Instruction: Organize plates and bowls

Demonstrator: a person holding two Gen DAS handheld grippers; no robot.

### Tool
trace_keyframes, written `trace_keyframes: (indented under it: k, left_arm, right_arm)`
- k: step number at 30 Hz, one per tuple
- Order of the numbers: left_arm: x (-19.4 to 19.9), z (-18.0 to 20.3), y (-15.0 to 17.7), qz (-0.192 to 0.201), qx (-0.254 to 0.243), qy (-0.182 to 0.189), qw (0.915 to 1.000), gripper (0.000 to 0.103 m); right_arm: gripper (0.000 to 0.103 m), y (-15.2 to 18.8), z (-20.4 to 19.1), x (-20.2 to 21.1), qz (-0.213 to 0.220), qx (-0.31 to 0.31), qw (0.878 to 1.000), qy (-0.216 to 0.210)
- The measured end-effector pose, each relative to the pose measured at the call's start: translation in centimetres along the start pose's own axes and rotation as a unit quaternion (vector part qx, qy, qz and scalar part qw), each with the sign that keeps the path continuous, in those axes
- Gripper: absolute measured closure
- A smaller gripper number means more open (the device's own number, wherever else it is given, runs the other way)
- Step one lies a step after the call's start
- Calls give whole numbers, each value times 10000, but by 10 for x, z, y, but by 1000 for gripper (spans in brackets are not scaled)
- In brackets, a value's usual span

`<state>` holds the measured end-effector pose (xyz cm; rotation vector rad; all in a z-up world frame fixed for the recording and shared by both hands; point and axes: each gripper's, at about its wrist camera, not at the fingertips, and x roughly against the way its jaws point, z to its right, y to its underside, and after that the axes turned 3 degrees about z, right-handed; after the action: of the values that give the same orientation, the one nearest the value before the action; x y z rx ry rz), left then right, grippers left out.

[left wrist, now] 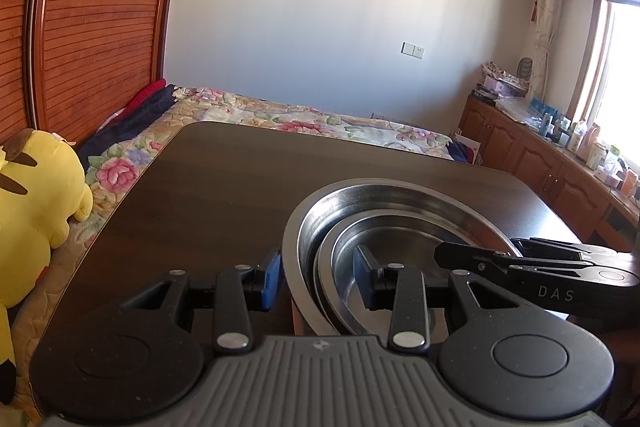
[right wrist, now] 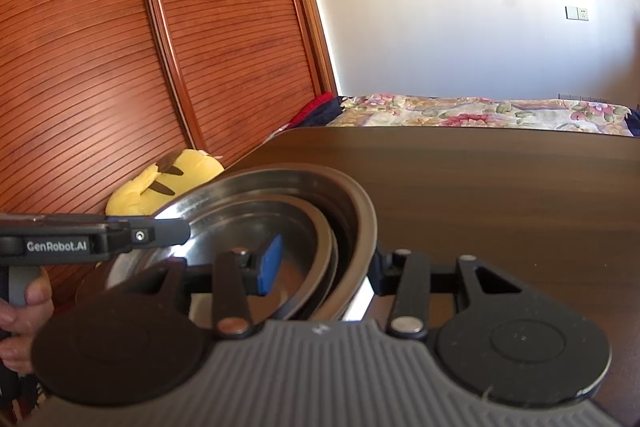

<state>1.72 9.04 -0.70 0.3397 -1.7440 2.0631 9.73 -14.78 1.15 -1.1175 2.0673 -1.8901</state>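
At the left we see a yellow plush toy (left wrist: pixel 36 195) on the flowered bed (left wrist: pixel 248 111), beside the dark table (left wrist: pixel 208 187). Our left gripper (left wrist: pixel 318 279) stands with its blue pads spread, one outside and one inside the near wall of the stacked steel bowls (left wrist: pixel 384 223); the pads do not press the metal yet. The bowls sit nested, smaller inside larger, at the near edge of the table. To the right, our right gripper (right wrist: pixel 320 269) also straddles the rim of the stack; one pad is hidden behind the bowl wall, so we cannot tell if it pinches. We judge the nesting is mostly done. What is left is perhaps to carry the stack to its place.
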Motion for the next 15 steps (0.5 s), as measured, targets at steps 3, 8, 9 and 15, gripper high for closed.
trace_keyframes:
  k: [3, 8, 9, 15]
  left_arm:
    - [-1, 0, 0, 14, -45, -31, 10000, 65]
    - [1, -1, -1, 57, -78, -132, 9999, 65]
    - [1, -1, -3, 73, -89, -155, 9998, 65]
    - [9, 4, -14, 241, -207, -232, 9992, 59]
  right_arm:
    - [57, 0, 2, 0, 4, -4, 10000, -17]
    - [56, -1, 5, 9, 89, 7, 10000, 36]
    - [56, -2, 6, 11, 109, 9, 9999, 52]
    - [55, -9, 10, 32, 331, 95, 9991, 254]
